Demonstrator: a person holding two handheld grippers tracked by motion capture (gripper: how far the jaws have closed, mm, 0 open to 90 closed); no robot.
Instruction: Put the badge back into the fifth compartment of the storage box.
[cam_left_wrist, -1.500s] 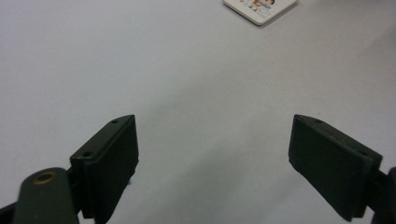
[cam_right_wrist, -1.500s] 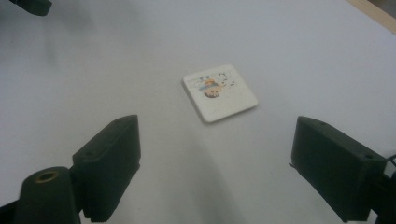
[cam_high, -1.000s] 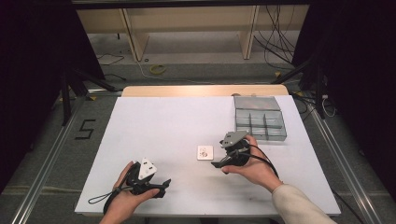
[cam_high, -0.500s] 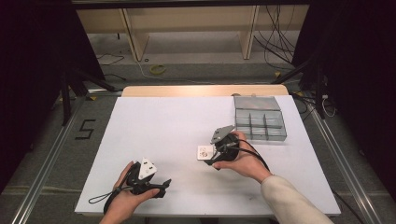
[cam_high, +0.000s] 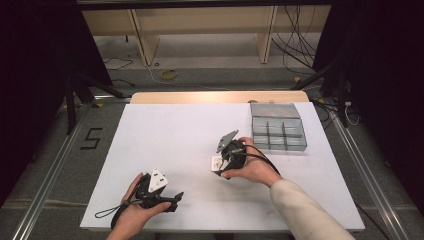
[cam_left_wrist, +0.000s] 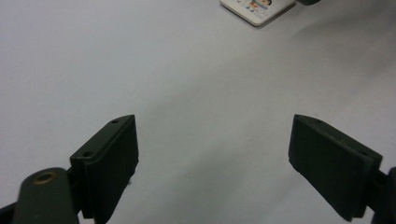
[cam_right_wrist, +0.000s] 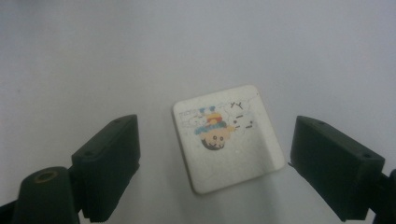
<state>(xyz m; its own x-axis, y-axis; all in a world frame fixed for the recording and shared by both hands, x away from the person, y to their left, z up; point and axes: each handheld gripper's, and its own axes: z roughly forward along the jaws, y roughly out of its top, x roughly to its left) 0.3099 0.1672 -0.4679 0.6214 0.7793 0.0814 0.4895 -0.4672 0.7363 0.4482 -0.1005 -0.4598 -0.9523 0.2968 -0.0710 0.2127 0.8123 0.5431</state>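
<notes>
High view: a white surface (cam_high: 165, 145) lies on a pale wooden tabletop (cam_high: 215, 97) whose far edge shows beyond it. Toward the far right corner of the surface sits a clear plastic compartment box (cam_high: 278, 133) with its lid open. The right tool (cam_high: 223, 161), held in the person's right hand (cam_high: 252, 167), is just over a small white square tile (cam_high: 216, 162) near the middle of the surface; the grey plate on top tilts up. The left tool (cam_high: 175, 197) is in the left hand (cam_high: 134, 212) near the front left edge, well apart from the tile, its cable (cam_high: 107, 212) trailing left. Around the surface the room is dark, with black curtains at both sides, a grey floor marked with a black 5 (cam_high: 91, 138), metal rails, loose cables and a wooden frame behind.

Left gripper view: the left tool (cam_left_wrist: 212, 158) is released, its 2 black jaws spread wide over bare white surface. The tile (cam_left_wrist: 257, 9) lies far ahead at the top edge.

Right gripper view: the right tool (cam_right_wrist: 215, 161) is also released, jaws wide apart on either side of the tile (cam_right_wrist: 228, 137), which lies flat between them, touching neither. The tile bears a cartoon face in a coloured hat.
</notes>
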